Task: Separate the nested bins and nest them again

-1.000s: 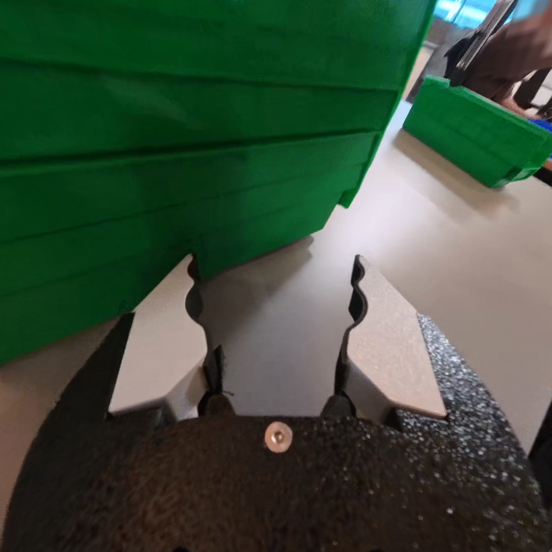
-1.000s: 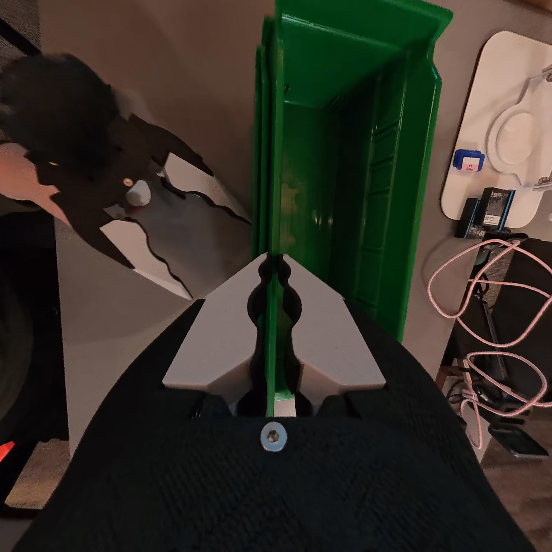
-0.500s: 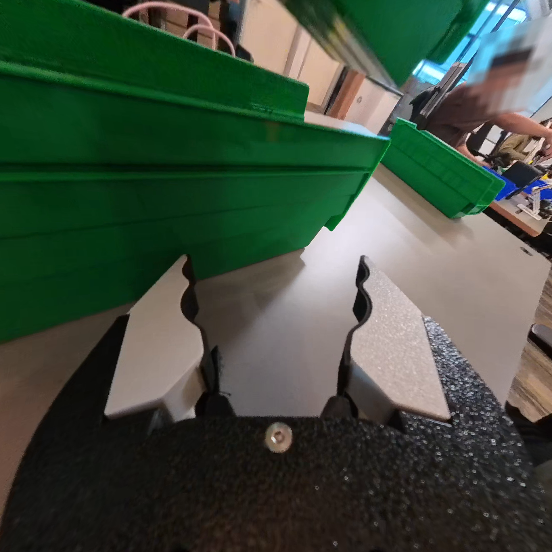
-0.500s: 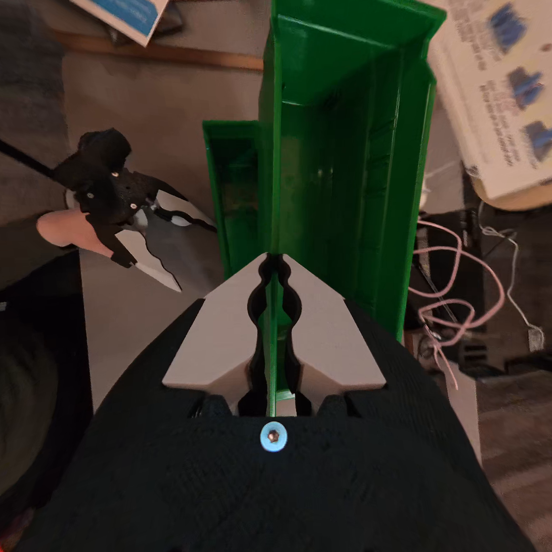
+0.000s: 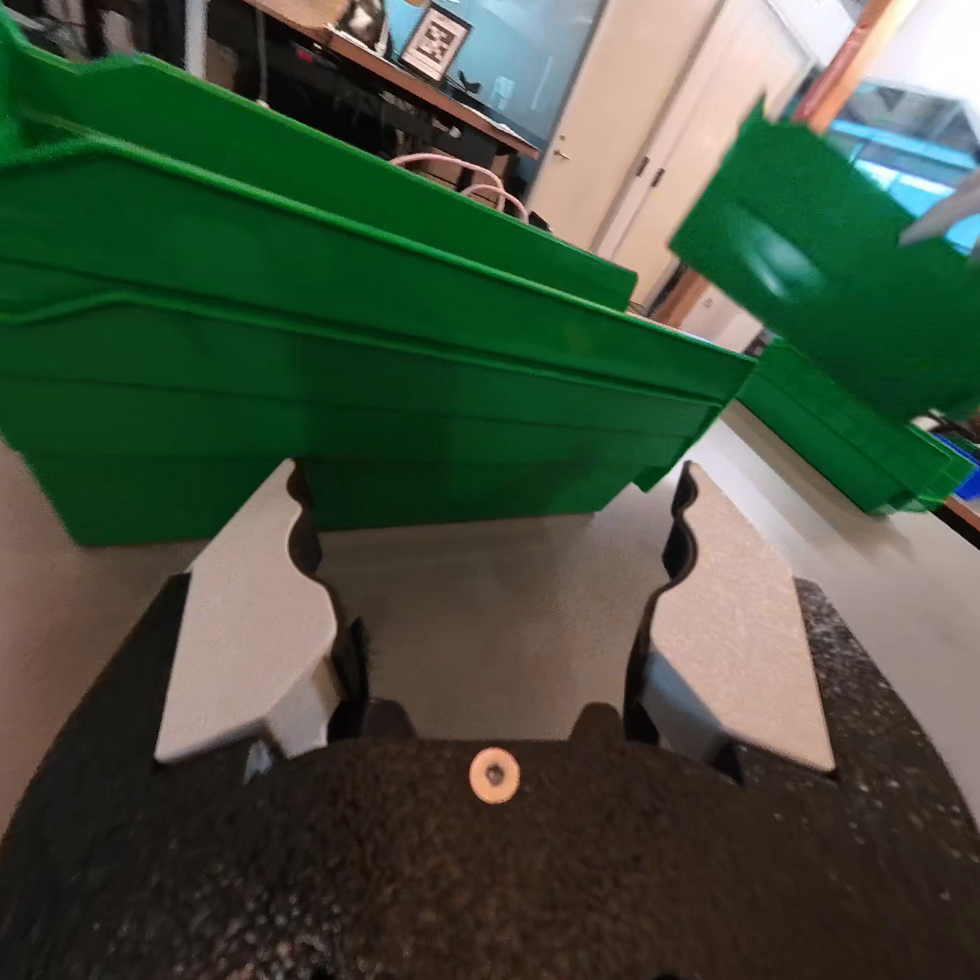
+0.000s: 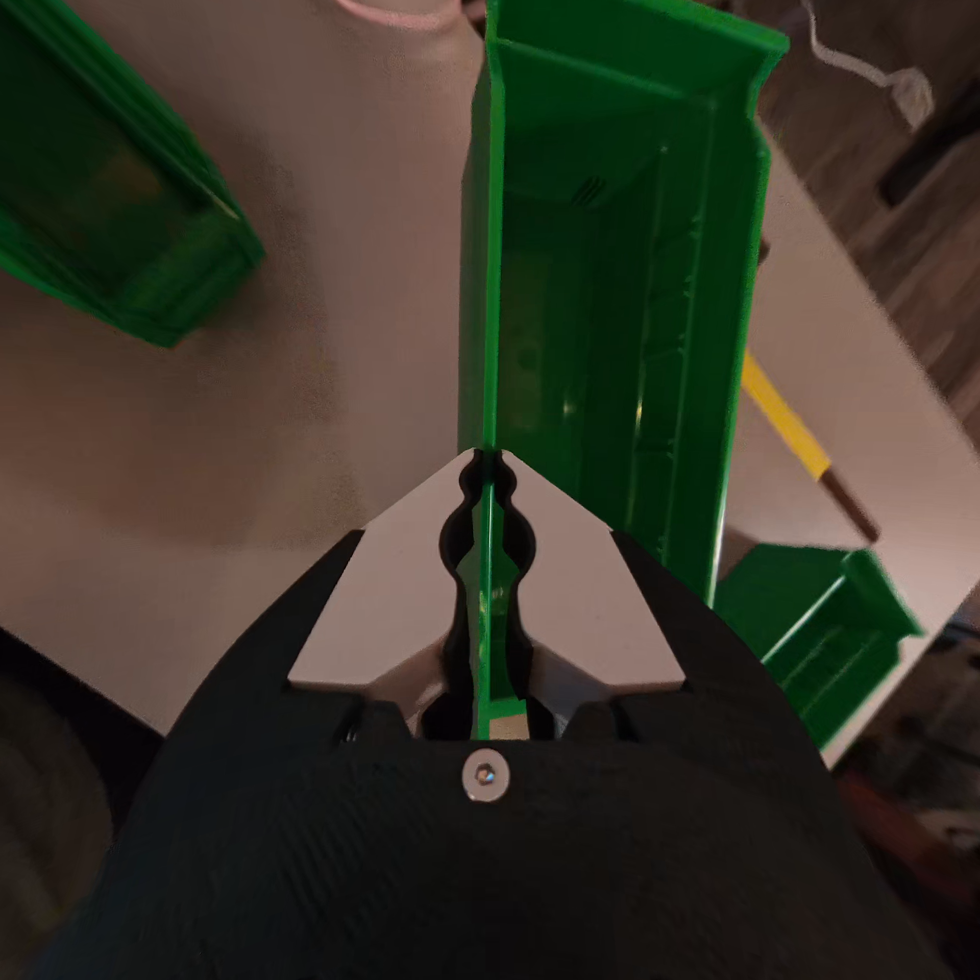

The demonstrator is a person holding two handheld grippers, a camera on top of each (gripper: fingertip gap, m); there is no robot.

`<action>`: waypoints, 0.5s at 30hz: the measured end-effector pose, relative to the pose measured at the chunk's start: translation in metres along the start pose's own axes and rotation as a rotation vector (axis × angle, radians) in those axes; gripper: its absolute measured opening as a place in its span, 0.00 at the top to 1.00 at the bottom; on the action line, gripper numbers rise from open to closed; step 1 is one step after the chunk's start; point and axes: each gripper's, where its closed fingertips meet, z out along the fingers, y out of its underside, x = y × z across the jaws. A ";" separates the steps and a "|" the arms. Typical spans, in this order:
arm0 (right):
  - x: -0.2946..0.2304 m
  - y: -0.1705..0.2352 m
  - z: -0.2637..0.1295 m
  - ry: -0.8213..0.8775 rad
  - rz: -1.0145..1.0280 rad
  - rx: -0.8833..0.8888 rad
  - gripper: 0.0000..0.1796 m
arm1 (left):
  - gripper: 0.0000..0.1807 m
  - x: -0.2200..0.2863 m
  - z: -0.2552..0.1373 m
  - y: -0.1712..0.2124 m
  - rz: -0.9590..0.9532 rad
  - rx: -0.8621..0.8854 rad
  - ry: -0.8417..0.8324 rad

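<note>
1 blurred green bin, half cut off, in right tongs.

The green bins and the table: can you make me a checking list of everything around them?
Surface: pale grey table, bare in front of the left gripper.
Job's things: nested green bins sit on the table; lifted bin held in the air by one side wall; another green bin at the table's edge.
Clutter: yellow-and-brown stick on the table.
Grippers: left gripper open, empty, low near the nested bins; right gripper shut on the lifted bin's wall.
Cables: pink cable behind the nested bins.
Surroundings: desk, door, glass wall behind.
</note>
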 end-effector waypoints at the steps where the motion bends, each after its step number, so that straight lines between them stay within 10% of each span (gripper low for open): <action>1: 0.007 0.017 0.011 0.005 0.046 -0.015 0.99 | 0.25 -0.004 -0.001 -0.003 0.002 0.017 -0.031; 15: 0.094 0.124 0.096 0.309 0.517 -0.066 0.97 | 0.21 -0.013 -0.012 -0.027 0.040 0.181 -0.127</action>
